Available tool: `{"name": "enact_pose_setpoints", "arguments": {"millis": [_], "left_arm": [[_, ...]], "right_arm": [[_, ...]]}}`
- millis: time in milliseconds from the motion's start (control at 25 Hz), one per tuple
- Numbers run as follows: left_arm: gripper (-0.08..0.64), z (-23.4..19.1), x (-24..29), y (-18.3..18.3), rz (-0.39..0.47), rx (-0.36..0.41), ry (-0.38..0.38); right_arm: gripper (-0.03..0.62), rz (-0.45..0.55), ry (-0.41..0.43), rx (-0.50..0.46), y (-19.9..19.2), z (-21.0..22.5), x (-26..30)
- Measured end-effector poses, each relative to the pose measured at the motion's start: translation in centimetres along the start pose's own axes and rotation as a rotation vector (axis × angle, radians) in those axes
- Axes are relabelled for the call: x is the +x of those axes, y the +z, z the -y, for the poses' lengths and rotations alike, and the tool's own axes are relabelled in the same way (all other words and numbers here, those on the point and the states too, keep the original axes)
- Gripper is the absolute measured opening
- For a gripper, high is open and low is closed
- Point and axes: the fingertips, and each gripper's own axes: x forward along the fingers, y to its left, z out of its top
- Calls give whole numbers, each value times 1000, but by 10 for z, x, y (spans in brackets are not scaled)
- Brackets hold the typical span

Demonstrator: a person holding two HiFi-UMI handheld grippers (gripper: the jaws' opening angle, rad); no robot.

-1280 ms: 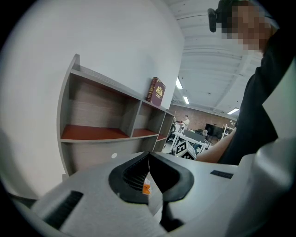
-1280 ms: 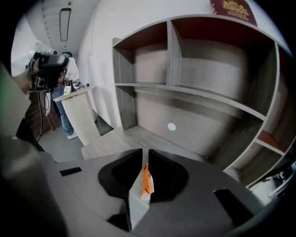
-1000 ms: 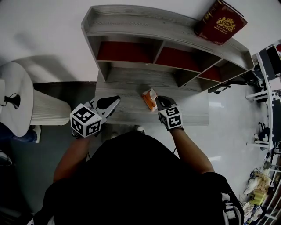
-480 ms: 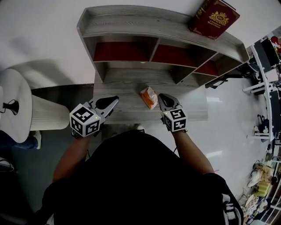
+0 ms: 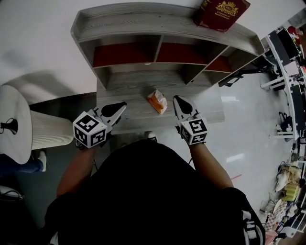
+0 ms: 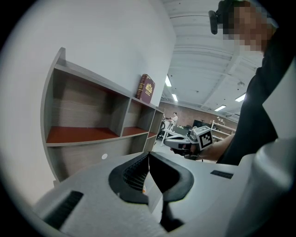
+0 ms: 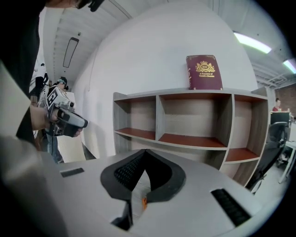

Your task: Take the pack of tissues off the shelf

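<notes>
The pack of tissues (image 5: 157,101), orange and white, lies on the grey wooden ledge (image 5: 129,86) in front of the shelf unit (image 5: 143,28). My right gripper (image 5: 177,99) hangs just right of the pack, a small gap away. Its jaws are closing the last bit; the tips meet with nothing between them (image 7: 145,151). A sliver of orange pack (image 7: 144,201) shows below those jaws. My left gripper (image 5: 123,104) hovers over the ledge's left part, well left of the pack, shut and empty (image 6: 148,153).
A dark red book (image 5: 220,12) stands on top of the shelf unit, whose compartments have red boards (image 5: 122,53) and hold nothing. A round white table (image 5: 14,124) stands at the left. Office chairs and desks (image 5: 287,52) are at the right.
My right gripper has drawn back from the pack's side towards me and to the right, and its jaws have come together. The pack lies where it was. The left gripper has barely moved.
</notes>
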Motion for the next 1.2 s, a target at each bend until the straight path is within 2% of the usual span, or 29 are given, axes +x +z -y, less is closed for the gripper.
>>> {"name": "enact_pose_setpoints", "arguments": {"millis": [400, 1200], "left_arm": [[18, 13, 18, 4, -10, 19, -48], [18, 9, 30, 5, -13, 11, -54]], "right_arm": [[8, 28, -33, 23, -1, 15, -26], [8, 30, -66, 51, 2, 34, -38]]}}
